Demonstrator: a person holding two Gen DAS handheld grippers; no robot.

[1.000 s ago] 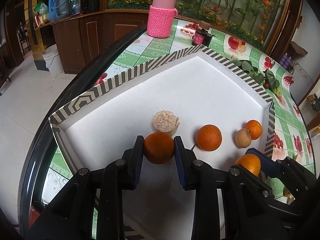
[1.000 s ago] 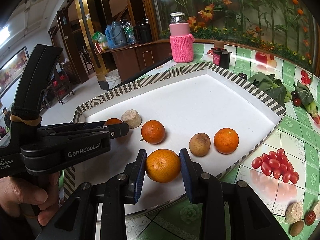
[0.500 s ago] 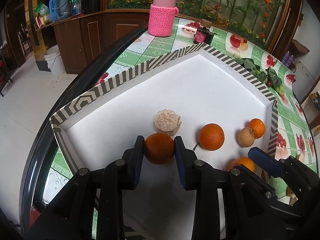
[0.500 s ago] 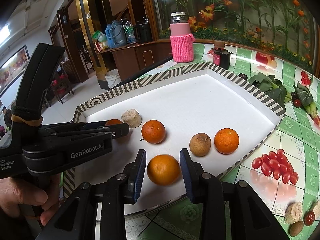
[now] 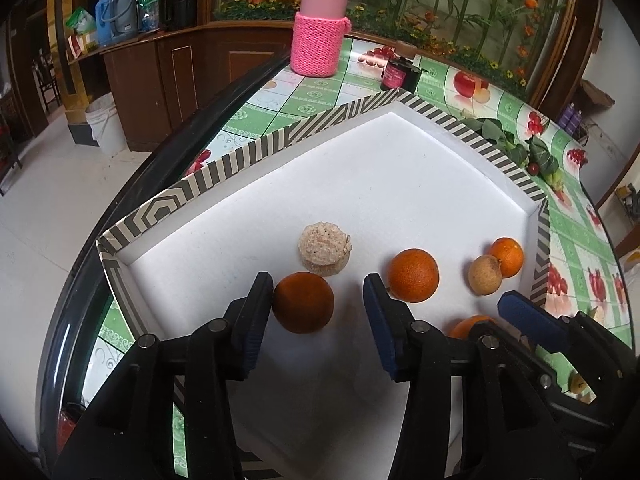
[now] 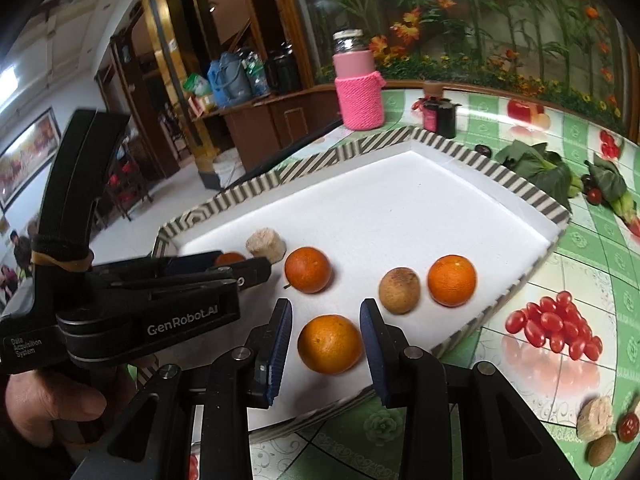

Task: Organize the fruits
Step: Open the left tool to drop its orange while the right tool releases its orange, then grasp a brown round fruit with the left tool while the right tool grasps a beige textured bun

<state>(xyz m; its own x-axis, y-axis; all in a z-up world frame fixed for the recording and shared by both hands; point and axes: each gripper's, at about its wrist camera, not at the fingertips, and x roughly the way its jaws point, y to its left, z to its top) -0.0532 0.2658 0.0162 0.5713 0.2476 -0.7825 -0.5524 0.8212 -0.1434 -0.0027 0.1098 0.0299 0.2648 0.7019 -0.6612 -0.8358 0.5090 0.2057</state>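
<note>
A white tray with a striped rim holds the fruit. My left gripper straddles a dark orange that rests on the tray floor; its jaws are opening, the left pad still close to the peel and the right pad well apart. In the right wrist view my right gripper stands open around a lighter orange lying near the tray's front edge, with thin gaps on both sides. A beige knobbly piece, another orange, a brown round fruit and a small orange also lie in the tray.
A pink-sleeved jar and a small dark jar stand beyond the tray's far corner. Leafy greens lie right of the tray. A beige piece and a brown fruit lie on the tablecloth at lower right. A hand holds the left gripper.
The left jaws have spread and let go of the dark orange, which stays on the tray floor. The right jaws widened slightly and their orange now rests on the tray.
</note>
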